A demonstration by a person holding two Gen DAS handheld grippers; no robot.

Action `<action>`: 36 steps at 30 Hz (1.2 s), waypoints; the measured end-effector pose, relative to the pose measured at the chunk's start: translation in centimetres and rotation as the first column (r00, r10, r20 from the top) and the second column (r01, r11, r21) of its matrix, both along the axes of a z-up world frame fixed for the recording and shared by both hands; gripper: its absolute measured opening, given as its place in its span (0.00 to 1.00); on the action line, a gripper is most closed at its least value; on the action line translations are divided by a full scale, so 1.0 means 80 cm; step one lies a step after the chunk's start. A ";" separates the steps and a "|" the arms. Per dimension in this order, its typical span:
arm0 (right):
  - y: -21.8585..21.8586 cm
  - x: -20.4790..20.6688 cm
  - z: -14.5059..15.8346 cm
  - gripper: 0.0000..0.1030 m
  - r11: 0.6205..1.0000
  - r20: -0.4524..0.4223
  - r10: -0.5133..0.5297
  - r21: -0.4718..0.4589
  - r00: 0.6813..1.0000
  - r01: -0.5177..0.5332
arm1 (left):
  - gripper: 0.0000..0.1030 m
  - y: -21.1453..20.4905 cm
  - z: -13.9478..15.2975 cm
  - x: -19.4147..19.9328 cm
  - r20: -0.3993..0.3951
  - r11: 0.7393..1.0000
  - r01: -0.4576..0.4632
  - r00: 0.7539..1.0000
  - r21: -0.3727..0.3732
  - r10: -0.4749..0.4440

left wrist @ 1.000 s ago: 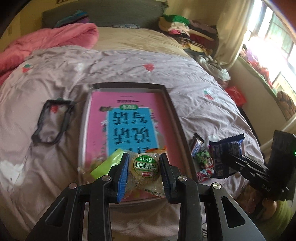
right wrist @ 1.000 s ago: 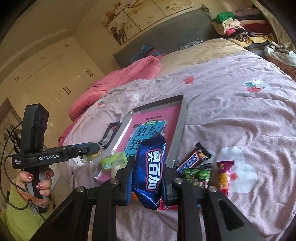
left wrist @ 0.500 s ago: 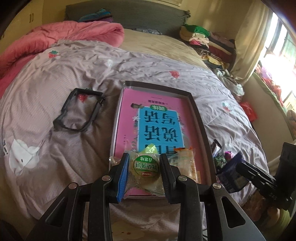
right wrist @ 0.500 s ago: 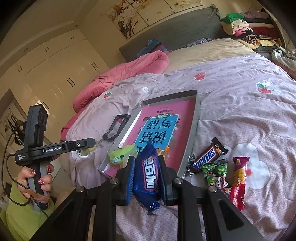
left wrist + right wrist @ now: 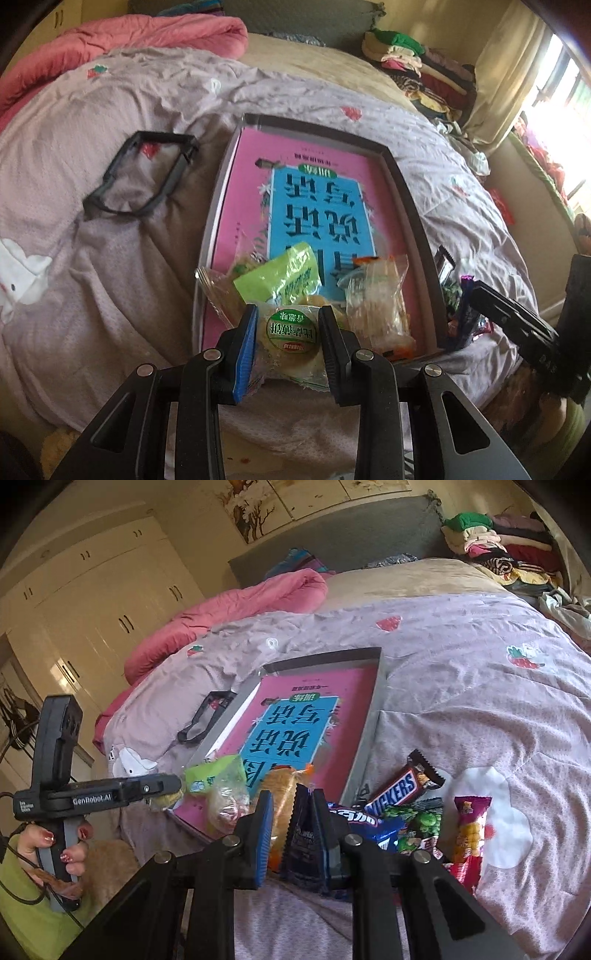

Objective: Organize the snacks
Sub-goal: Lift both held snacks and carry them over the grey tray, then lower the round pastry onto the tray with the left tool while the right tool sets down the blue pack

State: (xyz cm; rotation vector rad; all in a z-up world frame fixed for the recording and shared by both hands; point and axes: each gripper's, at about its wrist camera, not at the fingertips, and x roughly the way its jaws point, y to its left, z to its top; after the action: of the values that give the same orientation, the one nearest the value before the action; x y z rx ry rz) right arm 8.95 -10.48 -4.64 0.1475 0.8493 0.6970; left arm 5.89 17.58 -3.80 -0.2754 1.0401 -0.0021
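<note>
A grey tray [image 5: 406, 192] lined with a pink and blue book lies on the lilac bedspread. At its near end lie a green packet [image 5: 280, 277] and a clear packet [image 5: 376, 302]. My left gripper [image 5: 290, 321] is shut on a round cake packet [image 5: 291, 332] with a green label, just over the tray's near edge. My right gripper [image 5: 293, 805] is shut on the edge of a dark blue snack packet [image 5: 306, 834], beside the tray's near right corner [image 5: 369, 731]. On the bedspread to its right lie a Snickers bar [image 5: 402, 786], a green packet [image 5: 421, 823] and a red and yellow packet [image 5: 469, 827].
A black plastic frame [image 5: 140, 177] lies on the bedspread left of the tray. A pink duvet [image 5: 147, 33] and a pile of clothes [image 5: 417, 62] sit at the head of the bed. A hand [image 5: 70, 845] holds the left gripper's handle off the bed's edge.
The left gripper has sunk toward the tray's near end with the cake packet in it. The right gripper's blue packet has turned edge-on and come down beside the loose snacks.
</note>
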 end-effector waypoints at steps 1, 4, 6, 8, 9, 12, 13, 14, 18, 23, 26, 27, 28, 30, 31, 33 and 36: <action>-0.001 0.002 -0.002 0.21 1.000 -0.006 -0.006 -0.006 1.000 0.005 | 0.33 -0.002 -0.003 0.000 -0.004 1.000 0.005 1.000 -0.003 -0.005; -0.001 0.010 -0.016 0.22 1.000 -0.038 -0.010 -0.013 0.999 0.009 | 0.33 -0.005 -0.007 0.001 -0.009 1.000 0.012 1.000 -0.006 -0.012; 0.006 0.012 -0.023 0.22 0.999 -0.040 -0.003 -0.039 0.999 0.001 | 0.33 -0.007 -0.011 0.003 -0.015 1.000 0.016 1.000 -0.005 -0.016; 0.013 0.011 -0.026 0.26 0.998 -0.023 0.003 -0.068 1.000 -0.005 | 0.33 -0.008 -0.013 0.003 -0.016 1.000 0.019 1.000 -0.005 -0.019; 0.014 0.010 -0.025 0.31 0.997 -0.017 0.006 -0.077 1.000 -0.007 | 0.33 -0.008 -0.014 0.003 -0.018 1.000 0.021 1.000 -0.005 -0.021; 0.010 0.005 -0.021 0.50 0.996 -0.002 -0.006 -0.087 1.000 0.006 | 0.33 -0.008 -0.016 0.003 -0.017 1.000 0.023 1.000 -0.011 -0.023; 0.006 0.002 -0.018 0.57 0.996 0.004 -0.013 -0.091 1.000 0.013 | 0.33 -0.007 -0.017 0.004 -0.017 1.000 0.023 1.000 -0.013 -0.023; 0.001 -0.001 -0.016 0.59 0.996 0.006 -0.018 -0.089 1.000 0.019 | 0.33 -0.007 -0.017 0.004 -0.018 1.000 0.024 1.000 -0.015 -0.024; -0.012 -0.013 -0.011 0.69 0.993 0.001 -0.042 -0.107 0.999 0.042 | 0.33 -0.006 -0.018 0.003 -0.017 0.999 0.024 1.000 -0.024 -0.024; -0.023 -0.020 -0.019 0.71 0.986 -0.051 -0.082 -0.148 0.995 0.073 | 0.33 -0.004 -0.020 0.003 -0.018 0.999 0.023 1.000 -0.027 -0.023; -0.021 -0.017 -0.029 0.72 0.985 -0.086 -0.078 -0.161 0.993 0.063 | 0.33 -0.005 -0.022 0.004 -0.018 0.999 0.028 0.999 -0.024 -0.028; -0.020 -0.017 -0.031 0.72 0.985 -0.093 -0.076 -0.159 0.993 0.061 | 0.33 -0.007 -0.023 0.004 -0.019 0.999 0.031 0.999 -0.023 -0.031; -0.019 -0.016 -0.033 0.72 0.986 -0.099 -0.073 -0.154 0.992 0.057 | 0.33 -0.008 -0.023 0.004 -0.019 0.999 0.033 0.999 -0.023 -0.033; -0.018 -0.016 -0.035 0.72 0.989 -0.106 -0.063 -0.139 0.992 0.048 | 0.33 -0.009 -0.025 0.004 -0.020 0.999 0.036 0.999 -0.021 -0.036; -0.016 -0.014 -0.037 0.72 0.990 -0.112 -0.058 -0.135 0.992 0.043 | 0.33 -0.009 -0.026 0.004 -0.020 0.999 0.037 0.999 -0.021 -0.037; -0.012 -0.013 -0.041 0.72 0.990 -0.122 -0.053 -0.135 0.991 0.036 | 0.33 -0.010 -0.027 0.004 -0.018 0.999 0.041 0.999 -0.022 -0.041; -0.008 -0.011 -0.045 0.71 0.991 -0.121 -0.043 -0.132 0.992 0.026 | 0.33 -0.011 -0.027 0.004 -0.015 0.999 0.045 0.999 -0.022 -0.045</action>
State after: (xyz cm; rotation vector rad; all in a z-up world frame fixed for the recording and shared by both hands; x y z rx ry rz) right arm 8.06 -11.15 -8.23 0.0886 1.0058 0.6025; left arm 6.21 16.74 -5.94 -0.2718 1.0618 -0.0516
